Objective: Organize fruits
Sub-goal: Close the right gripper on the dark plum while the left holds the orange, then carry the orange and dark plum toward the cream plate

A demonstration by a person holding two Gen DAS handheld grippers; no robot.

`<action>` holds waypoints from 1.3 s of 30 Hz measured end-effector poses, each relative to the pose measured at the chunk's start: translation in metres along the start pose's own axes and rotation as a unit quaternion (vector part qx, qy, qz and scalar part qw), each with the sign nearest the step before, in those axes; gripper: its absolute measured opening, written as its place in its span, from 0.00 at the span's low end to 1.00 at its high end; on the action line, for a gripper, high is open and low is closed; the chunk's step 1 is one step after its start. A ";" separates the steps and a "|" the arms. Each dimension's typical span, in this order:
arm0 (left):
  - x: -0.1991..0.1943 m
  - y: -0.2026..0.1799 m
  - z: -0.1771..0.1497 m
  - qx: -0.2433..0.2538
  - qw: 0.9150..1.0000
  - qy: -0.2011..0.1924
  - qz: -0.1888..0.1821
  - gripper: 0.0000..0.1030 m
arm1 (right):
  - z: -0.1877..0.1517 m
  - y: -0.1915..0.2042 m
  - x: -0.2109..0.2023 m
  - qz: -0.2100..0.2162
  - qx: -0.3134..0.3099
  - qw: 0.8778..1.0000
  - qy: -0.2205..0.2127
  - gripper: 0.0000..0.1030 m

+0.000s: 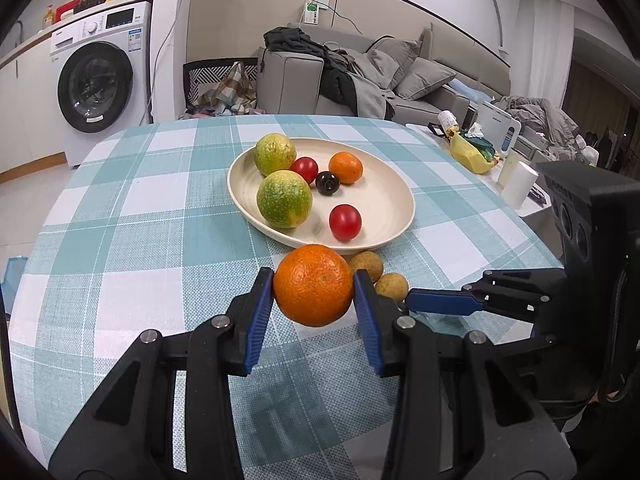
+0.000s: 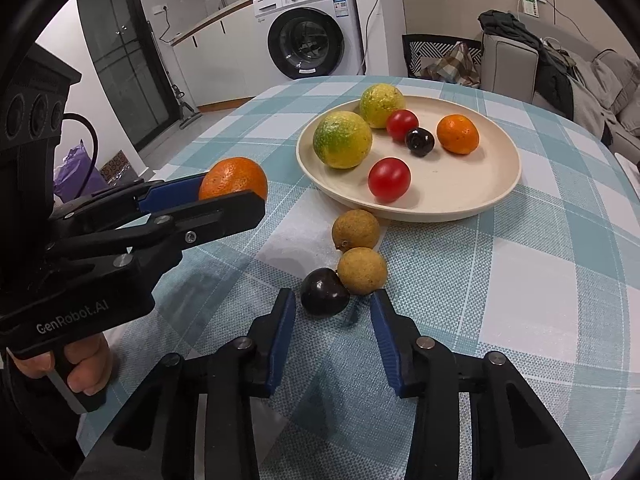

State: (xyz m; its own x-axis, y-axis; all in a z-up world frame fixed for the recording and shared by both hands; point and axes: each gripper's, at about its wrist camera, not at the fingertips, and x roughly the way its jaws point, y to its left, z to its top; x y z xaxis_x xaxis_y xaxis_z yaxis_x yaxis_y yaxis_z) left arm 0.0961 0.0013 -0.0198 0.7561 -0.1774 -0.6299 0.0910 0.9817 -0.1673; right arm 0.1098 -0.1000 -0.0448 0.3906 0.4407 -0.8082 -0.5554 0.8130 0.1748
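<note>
My left gripper (image 1: 314, 286) is shut on a large orange (image 1: 313, 284), held just above the tablecloth in front of the cream plate (image 1: 384, 200). The plate holds two green-yellow citrus fruits (image 1: 284, 199), two red tomatoes (image 1: 345, 222), a dark cherry (image 1: 327, 183) and a small orange (image 1: 346, 167). In the right wrist view a dark cherry (image 2: 324, 296) and two brown longans (image 2: 362, 270) lie on the cloth near the plate (image 2: 460, 188). My right gripper (image 2: 333, 304) is low over the cloth with the cherry at its tips. Its blue pads (image 2: 284, 320) stand slightly apart from the fruit.
The round table's checked cloth (image 1: 140, 240) drops off at the left and far edges. A white cup (image 1: 518, 184) and a yellow bag (image 1: 470, 152) sit on a side surface to the right. A washing machine (image 1: 100, 84) and a sofa (image 1: 420, 80) stand beyond.
</note>
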 end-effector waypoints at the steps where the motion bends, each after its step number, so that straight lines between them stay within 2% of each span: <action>1: -0.001 0.000 0.000 0.000 1.000 0.000 0.000 0.36 | 0.000 0.000 0.000 -0.001 0.001 1.000 0.000 0.39; 11: 0.000 0.002 -0.001 -0.001 1.000 0.001 0.001 0.36 | 0.002 0.000 0.002 -0.003 -0.002 1.000 0.001 0.36; 21: 0.002 0.003 -0.001 -0.001 1.000 0.002 0.003 0.36 | 0.000 0.002 0.001 0.011 -0.010 1.000 0.001 0.25; 30: 0.003 0.006 -0.002 -0.002 1.000 -0.001 0.004 0.36 | 0.000 0.004 -0.006 0.016 -0.015 1.000 -0.006 0.24; 39: -0.003 0.003 -0.001 0.001 1.000 -0.012 0.007 0.36 | 0.004 -0.002 -0.021 0.020 -0.006 0.999 -0.032 0.24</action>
State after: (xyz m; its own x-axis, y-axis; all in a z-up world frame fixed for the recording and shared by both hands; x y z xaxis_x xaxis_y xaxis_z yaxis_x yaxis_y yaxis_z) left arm 0.0937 0.0047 -0.0190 0.7722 -0.1615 -0.6146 0.0811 0.9843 -0.1567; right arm 0.1054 -0.1101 -0.0258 0.4144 0.4965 -0.7627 -0.5799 0.7900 0.1991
